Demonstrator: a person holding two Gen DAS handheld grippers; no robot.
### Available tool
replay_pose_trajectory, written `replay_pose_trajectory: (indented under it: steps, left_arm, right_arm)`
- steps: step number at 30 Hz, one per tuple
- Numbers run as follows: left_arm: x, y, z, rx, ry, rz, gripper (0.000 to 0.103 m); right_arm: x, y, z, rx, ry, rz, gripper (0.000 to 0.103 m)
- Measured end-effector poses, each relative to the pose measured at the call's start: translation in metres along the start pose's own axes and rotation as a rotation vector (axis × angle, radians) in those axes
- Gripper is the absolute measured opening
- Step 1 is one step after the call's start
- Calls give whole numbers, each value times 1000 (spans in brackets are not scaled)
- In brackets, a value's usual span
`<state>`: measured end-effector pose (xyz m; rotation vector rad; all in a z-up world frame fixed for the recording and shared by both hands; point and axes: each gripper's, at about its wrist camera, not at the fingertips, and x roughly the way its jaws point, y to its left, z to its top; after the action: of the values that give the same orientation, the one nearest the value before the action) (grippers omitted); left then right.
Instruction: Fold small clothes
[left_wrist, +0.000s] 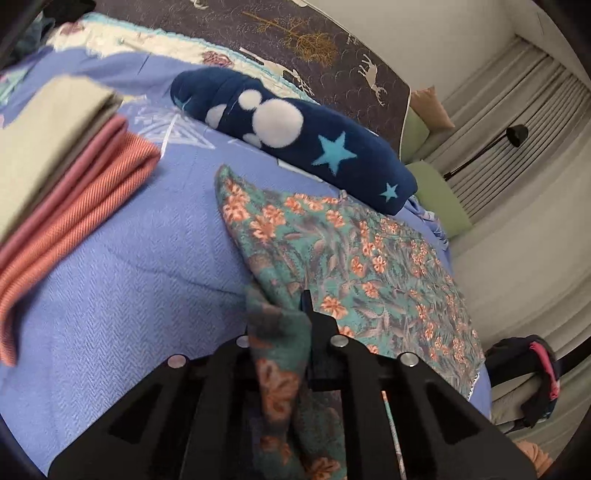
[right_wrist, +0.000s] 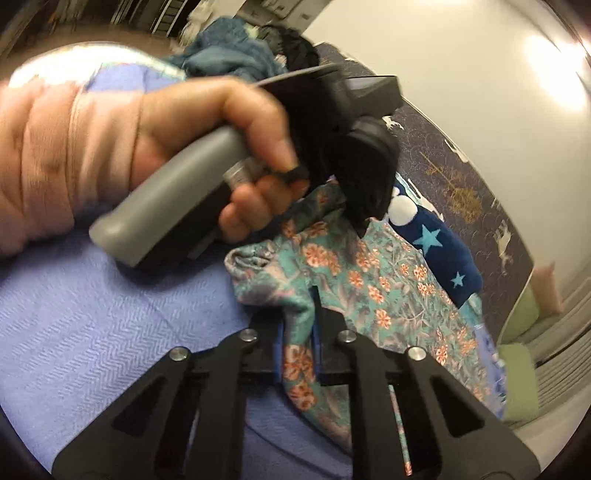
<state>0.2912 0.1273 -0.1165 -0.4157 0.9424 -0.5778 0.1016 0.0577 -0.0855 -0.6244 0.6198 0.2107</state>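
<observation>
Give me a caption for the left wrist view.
Left gripper pinches floral cloth on blue bedspread.

Your left gripper (left_wrist: 280, 317) pinches the near corner of the floral garment (left_wrist: 362, 258), which lies on the bedspread (left_wrist: 129, 288). To its left sits a stack of folded clothes (left_wrist: 62, 166); behind it lies a rolled blanket (left_wrist: 295, 133). Your right gripper (right_wrist: 299, 314) clamps another edge of the garment, with your left hand (right_wrist: 207, 147) above it.
</observation>
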Motion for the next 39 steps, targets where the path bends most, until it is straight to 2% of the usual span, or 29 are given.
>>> replay_pose_trajectory:
  steps: [7, 14, 20, 26, 39]
  left_arm:
    - [-14, -29, 21, -4, -32, 9, 8]
    - [-13, -82, 37, 30, -53, 61, 7]
    - [5, -121, 46, 24, -27, 84, 7]
    - [30, -180, 44, 112, -13, 130, 7]
    - [87, -270, 35, 205, 38, 165, 7]
  right_arm:
    - [-30, -47, 2, 181, -60, 42, 10]
    - [-50, -103, -11, 330, -80, 73, 9]
    - [-61, -149, -41, 456, -94, 102, 8]
    - [-70, -186, -79, 552, -96, 109, 8]
    - [-91, -244, -143, 718, -94, 108, 7]
